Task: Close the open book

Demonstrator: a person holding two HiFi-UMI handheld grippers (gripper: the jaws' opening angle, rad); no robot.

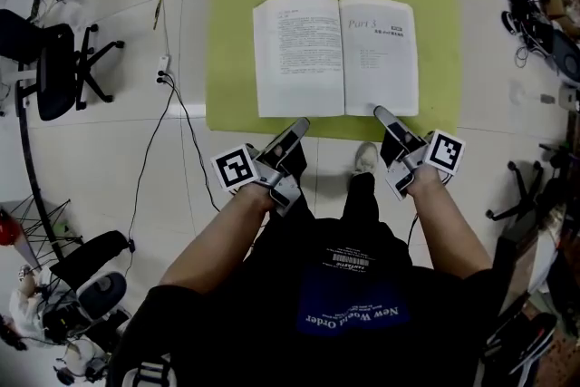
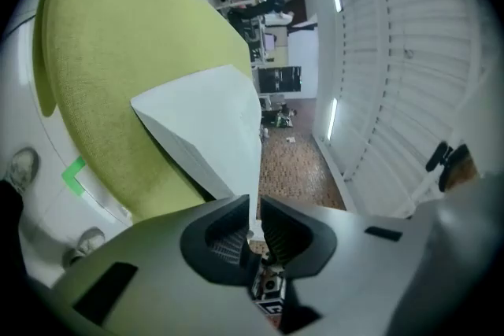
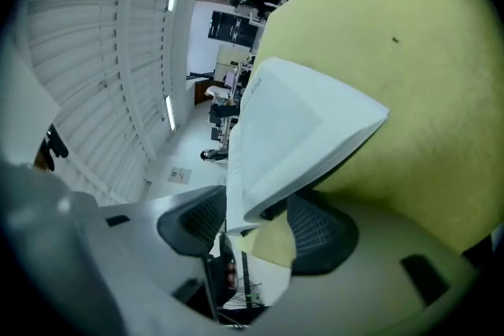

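The open book (image 1: pixel 335 54) lies flat on a yellow-green mat (image 1: pixel 236 32) on the floor, its right page headed "Part 3". My left gripper (image 1: pixel 301 124) is shut, with its tips at the near edge of the left half. In the left gripper view the book's pale corner (image 2: pixel 213 122) runs down to the closed jaws of the left gripper (image 2: pixel 253 204). My right gripper (image 1: pixel 381 113) stands open at the near edge of the right half. The right gripper view shows that half's edge (image 3: pixel 291 138) between the wide jaws of the right gripper (image 3: pixel 252 220), one jaw under it.
A black office chair (image 1: pixel 54 68) and a cable (image 1: pixel 172 113) lie to the left of the mat. Cables and gear (image 1: pixel 544 23) crowd the right side. The person's shoe (image 1: pixel 366 159) stands just short of the mat's near edge.
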